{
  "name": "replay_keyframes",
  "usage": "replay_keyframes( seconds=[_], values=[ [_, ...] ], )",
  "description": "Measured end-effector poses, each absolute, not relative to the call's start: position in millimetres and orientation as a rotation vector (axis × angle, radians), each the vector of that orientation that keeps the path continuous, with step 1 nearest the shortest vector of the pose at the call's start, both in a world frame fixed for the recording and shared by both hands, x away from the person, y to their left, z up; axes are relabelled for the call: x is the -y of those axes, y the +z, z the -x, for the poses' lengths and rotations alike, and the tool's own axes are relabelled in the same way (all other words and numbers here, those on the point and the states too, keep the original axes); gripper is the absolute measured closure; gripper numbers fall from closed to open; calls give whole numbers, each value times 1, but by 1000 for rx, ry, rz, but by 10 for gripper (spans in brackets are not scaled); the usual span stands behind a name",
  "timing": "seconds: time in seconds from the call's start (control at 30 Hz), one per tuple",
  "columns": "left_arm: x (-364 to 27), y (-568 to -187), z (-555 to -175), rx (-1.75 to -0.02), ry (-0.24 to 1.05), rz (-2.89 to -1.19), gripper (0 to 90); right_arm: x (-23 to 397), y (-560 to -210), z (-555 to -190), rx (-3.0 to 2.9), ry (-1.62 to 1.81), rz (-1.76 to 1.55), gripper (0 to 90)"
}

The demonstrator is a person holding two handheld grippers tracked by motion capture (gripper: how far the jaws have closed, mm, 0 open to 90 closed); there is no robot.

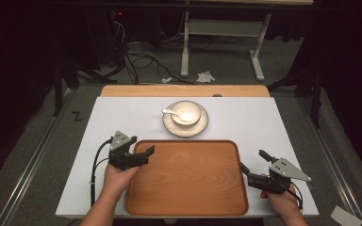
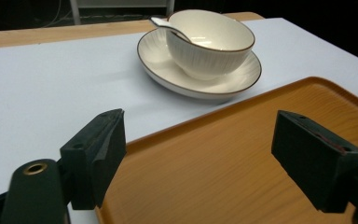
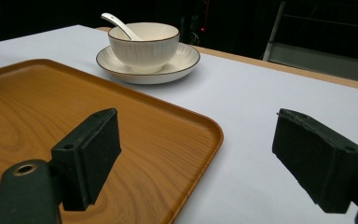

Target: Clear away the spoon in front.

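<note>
A wooden tray (image 1: 188, 179) lies on the white surface (image 1: 122, 122), near the person's edge. The left tongs (image 1: 143, 155) stand wide open at the tray's left rim, 1 jaw over the surface and 1 over the tray, gripping nothing. The right tongs (image 1: 254, 165) gape as wide at the tray's right rim, also empty, 1 jaw above the wood, the other above the surface. Behind the tray, a ribbed white bowl (image 1: 185, 113) sits on a saucer (image 1: 202, 126), a white spoon (image 1: 169, 112) leaning inside. No brand, label or writing is readable on any of these things.
</note>
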State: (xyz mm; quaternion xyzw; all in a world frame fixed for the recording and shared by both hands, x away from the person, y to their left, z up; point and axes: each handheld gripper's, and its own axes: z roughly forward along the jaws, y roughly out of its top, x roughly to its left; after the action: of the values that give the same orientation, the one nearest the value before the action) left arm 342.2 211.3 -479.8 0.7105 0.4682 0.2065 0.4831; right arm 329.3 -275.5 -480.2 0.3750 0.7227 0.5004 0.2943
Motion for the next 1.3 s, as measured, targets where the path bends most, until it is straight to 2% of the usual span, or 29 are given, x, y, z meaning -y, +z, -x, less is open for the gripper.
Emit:
replay_keyframes(
  seconds=[0.33, 0.53, 0.63, 0.77, 1.03, 1.3],
  values=[
    [-196, -473, -356, -1124, 501, -1730, 250, 275, -479, -328, -1920, 1330, -994, 164],
    [-187, -466, -370, -1128, 479, -1713, 351, 274, -481, -329, -1933, 1331, -995, 164],
    [-182, -462, -375, -1123, 473, -1710, 448, 273, -482, -331, -1938, 1329, -999, 164],
    [-176, -458, -382, -1124, 468, -1702, 653, 273, -480, -329, -1937, 1330, -985, 164],
    [-170, -455, -403, -1151, 444, -1677, 898, 274, -479, -328, -1927, 1329, -990, 164],
    [-159, -452, -433, -1169, 447, -1678, 900, 272, -479, -327, -1939, 1340, -971, 164]
  ],
)
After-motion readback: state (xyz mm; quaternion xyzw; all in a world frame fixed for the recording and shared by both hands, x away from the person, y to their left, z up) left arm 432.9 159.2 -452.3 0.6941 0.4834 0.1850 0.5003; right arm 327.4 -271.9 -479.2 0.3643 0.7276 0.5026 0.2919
